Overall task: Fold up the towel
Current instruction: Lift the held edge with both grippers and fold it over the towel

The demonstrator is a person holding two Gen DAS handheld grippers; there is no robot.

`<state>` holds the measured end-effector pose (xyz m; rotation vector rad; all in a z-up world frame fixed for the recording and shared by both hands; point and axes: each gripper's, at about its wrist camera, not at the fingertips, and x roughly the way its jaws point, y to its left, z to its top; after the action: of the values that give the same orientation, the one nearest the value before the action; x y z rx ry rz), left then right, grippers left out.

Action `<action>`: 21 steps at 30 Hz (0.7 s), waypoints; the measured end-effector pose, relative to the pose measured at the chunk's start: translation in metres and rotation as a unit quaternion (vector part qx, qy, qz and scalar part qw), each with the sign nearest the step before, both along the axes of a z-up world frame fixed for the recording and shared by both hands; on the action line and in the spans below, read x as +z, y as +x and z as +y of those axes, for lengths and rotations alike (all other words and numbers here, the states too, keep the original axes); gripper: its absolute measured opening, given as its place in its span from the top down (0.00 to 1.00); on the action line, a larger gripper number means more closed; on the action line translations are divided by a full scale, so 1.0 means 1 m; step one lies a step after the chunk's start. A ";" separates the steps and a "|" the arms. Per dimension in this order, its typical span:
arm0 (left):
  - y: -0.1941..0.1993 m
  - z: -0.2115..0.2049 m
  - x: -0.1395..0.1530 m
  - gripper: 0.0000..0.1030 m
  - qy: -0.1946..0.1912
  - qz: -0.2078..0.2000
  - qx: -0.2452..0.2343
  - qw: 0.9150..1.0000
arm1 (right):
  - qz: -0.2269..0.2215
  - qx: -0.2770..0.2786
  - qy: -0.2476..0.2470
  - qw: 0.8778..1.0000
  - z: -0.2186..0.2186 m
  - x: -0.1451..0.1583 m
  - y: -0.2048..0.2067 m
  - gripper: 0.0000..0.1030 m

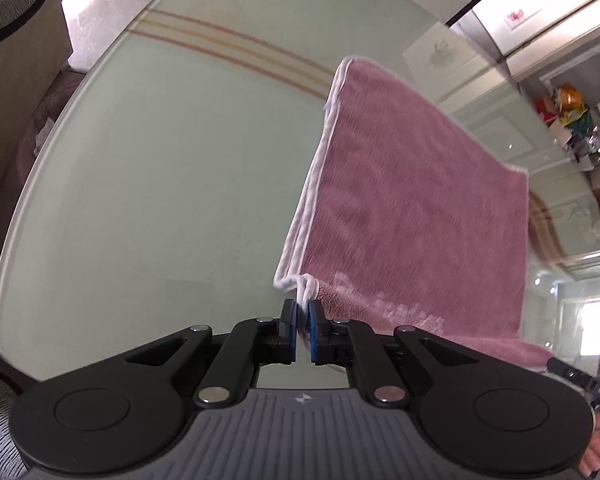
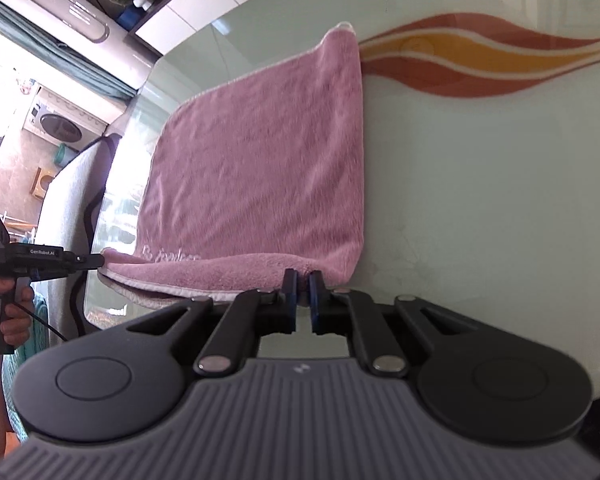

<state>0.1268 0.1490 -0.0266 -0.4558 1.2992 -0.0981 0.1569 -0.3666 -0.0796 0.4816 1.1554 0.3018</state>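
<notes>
Pink terry cloth fills the middle of both views: we see one towel, dusty rose with a white piped hem and pale embroidered lettering near its close edge, too blurred for us to read. It lies on a pale green glass surface, far end resting flat, near edge raised off the glass by its two corners.

Going left to right in the left wrist view, we find bare glass with a faint band of stripes, then the left gripper, its blue-padded jaws nearly closed and pinching the white-hemmed near-left corner of the towel, then the pink sheet stretching away to the right. At the far right edge a black handle and a few fingers show, which we take for the other tool.

In the right wrist view the order reverses. At the far left a hand holds the left gripper by its pistol handle, its tip at the towel's corner. The towel comes next, then the right gripper, jaws nearly closed on the near-right corner. Only this view shows the orange and yellow wave printed on the glass.

We count one towel, two grippers, one hand in plain sight.
</notes>
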 end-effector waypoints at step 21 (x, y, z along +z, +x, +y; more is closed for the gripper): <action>0.106 0.004 0.004 0.96 -0.025 -0.015 0.038 0.999 | -0.013 -0.056 0.031 0.998 -0.019 0.016 0.105 0.94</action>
<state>0.2332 0.1532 -0.0227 -0.5443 1.2503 -0.0730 0.2616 -0.3858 -0.0634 0.5942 1.0921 0.2464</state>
